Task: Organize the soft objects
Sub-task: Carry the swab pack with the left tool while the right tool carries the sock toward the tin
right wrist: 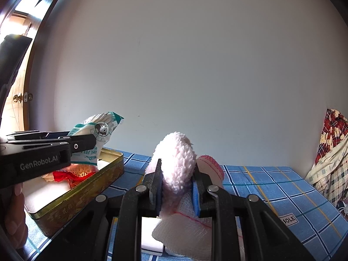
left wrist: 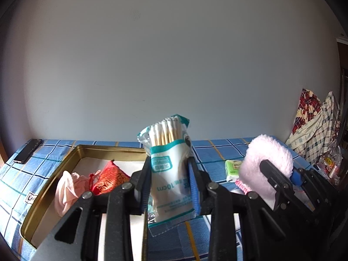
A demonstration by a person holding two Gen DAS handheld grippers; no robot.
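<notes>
My left gripper (left wrist: 169,182) is shut on a white and teal pack of cotton swabs (left wrist: 168,165), held upright above the right end of a gold tin tray (left wrist: 52,187). Inside the tray lie a pale pink cloth (left wrist: 65,189) and a red embroidered pouch (left wrist: 111,179). My right gripper (right wrist: 177,187) is shut on a fluffy pink pad with white mesh backing (right wrist: 177,163), lifted over the blue checked cloth. From the right wrist view the swab pack (right wrist: 97,134) and left gripper (right wrist: 82,143) hang over the tray (right wrist: 87,187). The left wrist view shows the pink pad (left wrist: 265,163) in the right gripper (left wrist: 280,174).
A small green tissue packet (left wrist: 232,169) lies on the blue checked cloth (left wrist: 217,152) between the grippers. A dark phone (left wrist: 28,151) rests at the far left corner. Patterned clothes (left wrist: 315,126) pile up at the right by the wall. A hand (right wrist: 15,213) shows at the left edge.
</notes>
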